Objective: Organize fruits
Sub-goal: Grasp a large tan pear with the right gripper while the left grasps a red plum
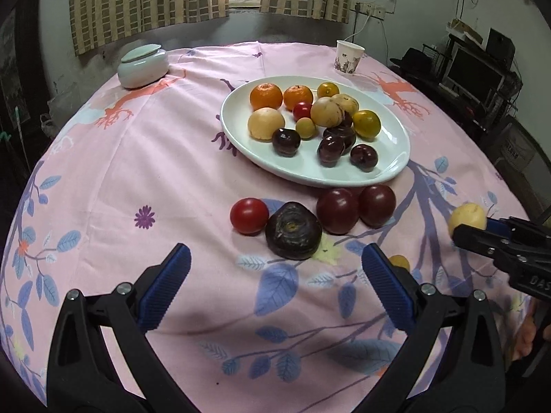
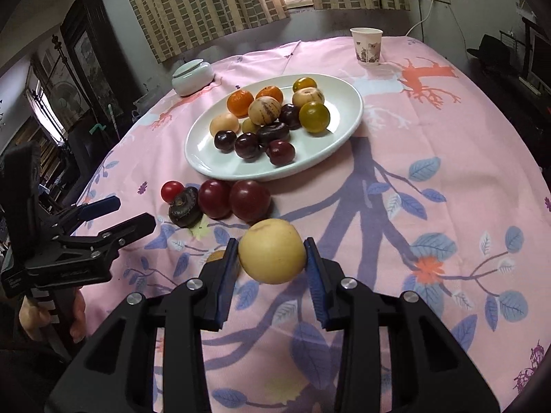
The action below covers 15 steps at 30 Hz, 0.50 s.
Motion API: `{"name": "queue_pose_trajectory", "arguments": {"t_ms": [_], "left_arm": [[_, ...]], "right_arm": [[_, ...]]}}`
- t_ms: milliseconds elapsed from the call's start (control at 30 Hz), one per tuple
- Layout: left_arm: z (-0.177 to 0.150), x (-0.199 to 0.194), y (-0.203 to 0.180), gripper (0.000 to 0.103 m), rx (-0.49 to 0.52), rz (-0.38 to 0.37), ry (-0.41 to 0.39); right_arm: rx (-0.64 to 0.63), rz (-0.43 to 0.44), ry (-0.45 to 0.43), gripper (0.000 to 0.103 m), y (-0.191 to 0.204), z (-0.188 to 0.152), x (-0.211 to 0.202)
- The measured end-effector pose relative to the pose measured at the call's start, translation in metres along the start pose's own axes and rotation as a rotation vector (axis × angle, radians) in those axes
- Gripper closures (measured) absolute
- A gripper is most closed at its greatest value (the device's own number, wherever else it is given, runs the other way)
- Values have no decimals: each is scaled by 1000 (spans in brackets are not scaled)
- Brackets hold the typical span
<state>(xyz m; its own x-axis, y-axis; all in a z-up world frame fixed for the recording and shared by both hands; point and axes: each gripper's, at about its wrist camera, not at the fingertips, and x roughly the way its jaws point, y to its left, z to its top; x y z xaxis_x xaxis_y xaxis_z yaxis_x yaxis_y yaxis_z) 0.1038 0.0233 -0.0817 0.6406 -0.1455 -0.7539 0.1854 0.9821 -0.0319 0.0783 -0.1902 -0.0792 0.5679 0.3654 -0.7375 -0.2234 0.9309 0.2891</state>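
1. My right tongs [image 2: 272, 253] are clamped on a pale yellow fruit [image 2: 272, 250], both blue pads pressed to its sides, and it hangs clear above the pink cloth of the desk [image 2: 430, 158].
2. My left tongs [image 1: 275, 265] are spread wide with nothing between them, poised over the cloth just short of a dark wrinkled fruit [image 1: 293, 230].
3. That dark fruit sits in a row on the cloth with a small red tomato [image 1: 249, 215] and two dark red plums [image 1: 354, 209], just beside the near rim of the white plate [image 1: 396, 172].
4. The plate carries oranges, pale round fruits, yellow-green ones and several dark plums.
5. A paper cup [image 1: 348, 57] and a lidded white jar [image 1: 143, 66] stand at the far edge.
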Motion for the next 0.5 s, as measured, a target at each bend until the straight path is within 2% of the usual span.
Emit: {"name": "queue_pose_trajectory", "arguments": {"t_ms": [100,233,333,433,467,500], "left_arm": [[5,19,7,2,6,30,28],[11,32,34,3,-41,147,38],[17,42,52,3,-98,125,62],[18,50,55,3,-96,80,71],[17,52,52,4,-82,76,87],[16,50,50,6,-68,84,69]], "right_arm": [[21,0,-3,65,-10,-3,-8],[35,-2,-23,65,-17,-3,-17],[35,6,-16,65,-16,-2,-14],[35,34,-1,65,-12,-1,-9],[33,38,3,65,-10,-1,-8],[30,39,5,65,-9,0,-8]]}}
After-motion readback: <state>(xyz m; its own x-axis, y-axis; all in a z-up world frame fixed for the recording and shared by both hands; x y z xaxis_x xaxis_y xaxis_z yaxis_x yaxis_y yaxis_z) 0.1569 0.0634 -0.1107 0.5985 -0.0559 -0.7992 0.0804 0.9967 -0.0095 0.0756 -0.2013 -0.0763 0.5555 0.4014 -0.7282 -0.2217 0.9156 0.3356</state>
